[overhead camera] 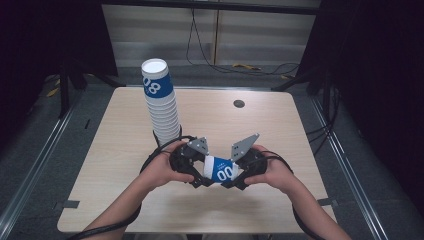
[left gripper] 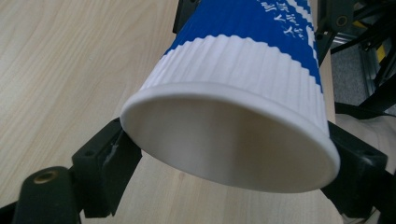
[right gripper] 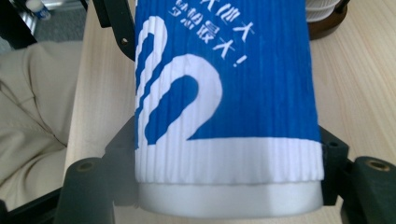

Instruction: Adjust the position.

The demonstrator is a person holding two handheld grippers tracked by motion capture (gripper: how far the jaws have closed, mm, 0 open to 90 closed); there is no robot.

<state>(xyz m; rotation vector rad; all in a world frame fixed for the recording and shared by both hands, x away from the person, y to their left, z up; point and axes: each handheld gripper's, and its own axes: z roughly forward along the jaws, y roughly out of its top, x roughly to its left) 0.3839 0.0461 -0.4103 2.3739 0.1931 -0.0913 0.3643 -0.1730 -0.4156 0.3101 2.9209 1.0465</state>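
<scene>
A blue and white ribbed paper cup (overhead camera: 220, 170) lies on its side in the air between both grippers, low over the table's near half. My right gripper (overhead camera: 235, 177) is shut on its base end; in the right gripper view both black jaws press the white band of the cup (right gripper: 224, 93), with the right gripper (right gripper: 229, 177) around it. My left gripper (overhead camera: 205, 175) sits at the cup's mouth. In the left gripper view the wide rim of the cup (left gripper: 243, 93) lies between the jaws of the left gripper (left gripper: 233, 158), which flank it closely without squeezing it.
A tall stack of the same cups (overhead camera: 161, 105) stands on a dark base at the back left of the wooden table (overhead camera: 125, 165). A round cable hole (overhead camera: 239, 103) sits at the back middle. Cables trail from both grippers over the near edge.
</scene>
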